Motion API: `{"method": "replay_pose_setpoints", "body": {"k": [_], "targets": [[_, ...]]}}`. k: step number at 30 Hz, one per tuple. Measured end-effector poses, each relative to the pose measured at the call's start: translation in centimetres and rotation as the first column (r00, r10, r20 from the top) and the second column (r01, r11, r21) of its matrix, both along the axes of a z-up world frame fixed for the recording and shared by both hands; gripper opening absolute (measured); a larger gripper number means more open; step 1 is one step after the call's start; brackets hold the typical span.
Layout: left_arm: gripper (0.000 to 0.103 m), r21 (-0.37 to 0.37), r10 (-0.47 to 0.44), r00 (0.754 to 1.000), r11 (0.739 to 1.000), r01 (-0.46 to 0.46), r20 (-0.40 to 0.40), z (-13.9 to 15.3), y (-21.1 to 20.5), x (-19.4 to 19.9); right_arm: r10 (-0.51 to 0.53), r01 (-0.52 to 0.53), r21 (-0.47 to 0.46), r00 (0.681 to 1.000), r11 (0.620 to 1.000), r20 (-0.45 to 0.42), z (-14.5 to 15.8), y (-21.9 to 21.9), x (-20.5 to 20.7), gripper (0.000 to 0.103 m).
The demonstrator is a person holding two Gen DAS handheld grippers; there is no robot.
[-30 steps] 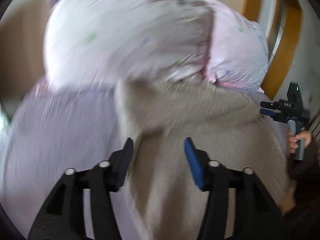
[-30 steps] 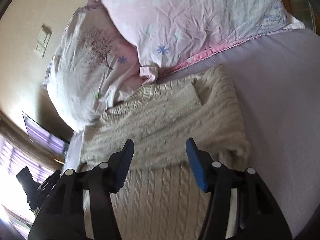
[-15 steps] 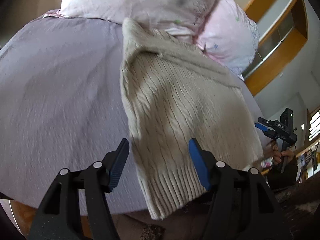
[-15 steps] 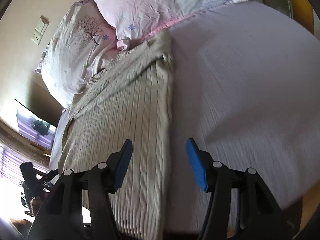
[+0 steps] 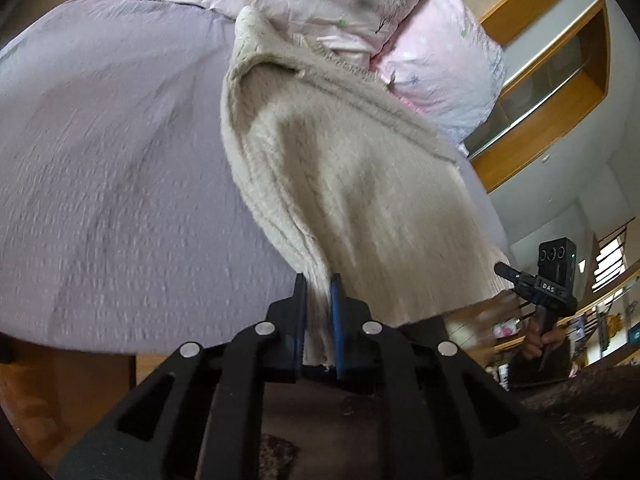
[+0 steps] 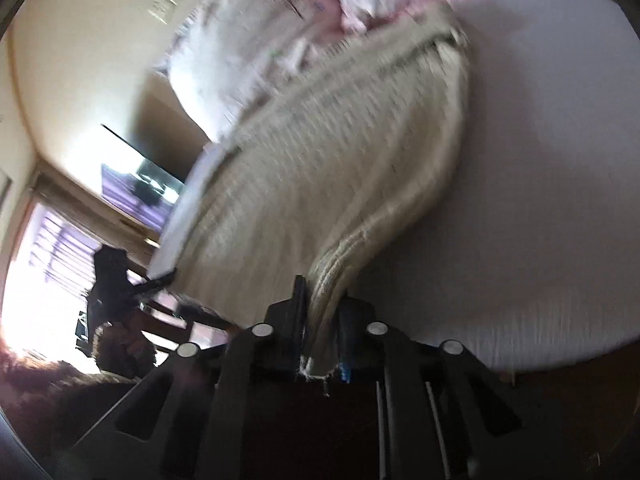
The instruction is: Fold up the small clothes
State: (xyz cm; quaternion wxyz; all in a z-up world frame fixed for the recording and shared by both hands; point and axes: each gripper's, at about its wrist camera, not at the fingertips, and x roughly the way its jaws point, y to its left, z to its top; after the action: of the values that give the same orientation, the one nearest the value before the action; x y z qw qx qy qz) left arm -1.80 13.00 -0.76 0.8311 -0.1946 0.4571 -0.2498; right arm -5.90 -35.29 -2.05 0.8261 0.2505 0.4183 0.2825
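- Your left gripper (image 5: 319, 300) has gone from spread wide above the cloth half a second ago to pinched on the hem of the beige knit sweater (image 5: 352, 184); ribbed fabric fills the narrow gap between its black and blue pads.
- Your right gripper (image 6: 322, 304) has made the same change: earlier its fingers stood apart over the sweater's edge, now they are clamped on the bunched hem corner (image 6: 328, 280), with frayed threads hanging below the pads.
- The sweater still lies lengthwise on the lavender bedsheet (image 5: 120, 160), its folded top end against the pink pillows (image 5: 320, 4). The near end now hangs past the mattress edge, held at both corners.
- In the left wrist view you see your right gripper (image 5: 532, 280) just beside the far hem corner, your hand (image 5: 544, 340) on its handle.
- The right wrist view is motion-blurred; your left gripper appears there only as a dark shape (image 6: 116, 280) against the bright window (image 6: 44, 248).
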Motion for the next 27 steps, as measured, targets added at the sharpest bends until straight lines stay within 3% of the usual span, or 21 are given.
{"method": "replay_pose_setpoints", "body": {"k": [6, 11, 14, 16, 18, 20, 21, 23, 24, 26, 27], "targets": [[0.009, -0.057, 0.031, 0.993, 0.998, -0.025, 0.118, 4.0, 1.4, 3.2, -0.077, 0.053, 0.129, 0.978, 0.990, 0.192, 5.5, -2.3, 3.0, 0.011], [0.009, -0.124, 0.088, 0.971, 0.990, -0.062, 0.223, 8.0, 2.1, 10.6, -0.210, 0.147, 0.237, 0.939, 0.960, 0.271, 9.2, -4.5, 12.1, 0.011], [0.009, -0.145, 0.171, 0.958, 0.980, -0.140, 0.230, 8.7, 2.0, 18.0, -0.298, 0.227, 0.285, 0.924, 0.931, 0.239, 8.9, -5.4, 18.5, 0.011], [0.009, -0.119, 0.241, 0.948, 0.968, -0.220, 0.206, 7.8, 1.8, 23.0, -0.375, 0.322, 0.286, 0.914, 0.903, 0.155, 7.2, -5.8, 24.1, 0.011], [0.009, -0.081, 0.284, 0.948, 0.958, -0.274, 0.143, 5.6, 1.6, 27.8, -0.443, 0.428, 0.224, 0.896, 0.876, 0.023, 4.3, -6.2, 29.2, 0.013], [0.010, -0.081, 0.309, 0.950, 0.949, -0.305, 0.045, 3.6, 1.9, 30.2, -0.464, 0.471, 0.135, 0.882, 0.872, -0.081, 1.8, -5.7, 31.8, 0.015], [0.012, -0.119, 0.319, 0.948, 0.942, -0.315, 0.010, 2.9, 2.4, 30.5, -0.470, 0.480, 0.130, 0.877, 0.868, -0.099, 1.5, -5.8, 32.2, 0.024], [0.018, -0.165, 0.320, 0.947, 0.936, -0.310, 0.038, 3.2, 3.2, 29.4, -0.469, 0.472, 0.174, 0.881, 0.864, -0.061, 1.9, -6.1, 31.6, 0.068], [0.033, -0.162, 0.325, 0.944, 0.936, -0.312, 0.060, 3.6, 3.5, 28.6, -0.489, 0.482, 0.180, 0.872, 0.858, -0.004, 2.8, -6.4, 30.6, 0.101], [0.060, -0.165, 0.320, 0.944, 0.938, -0.304, 0.079, 4.4, 4.2, 27.1, -0.519, 0.483, 0.237, 0.846, 0.843, 0.121, 4.3, -7.1, 28.3, 0.102], [0.064, -0.157, 0.316, 0.945, 0.941, -0.301, 0.082, 4.6, 4.4, 26.2, -0.509, 0.464, 0.256, 0.848, 0.848, 0.150, 4.6, -7.2, 28.0, 0.102]]}}
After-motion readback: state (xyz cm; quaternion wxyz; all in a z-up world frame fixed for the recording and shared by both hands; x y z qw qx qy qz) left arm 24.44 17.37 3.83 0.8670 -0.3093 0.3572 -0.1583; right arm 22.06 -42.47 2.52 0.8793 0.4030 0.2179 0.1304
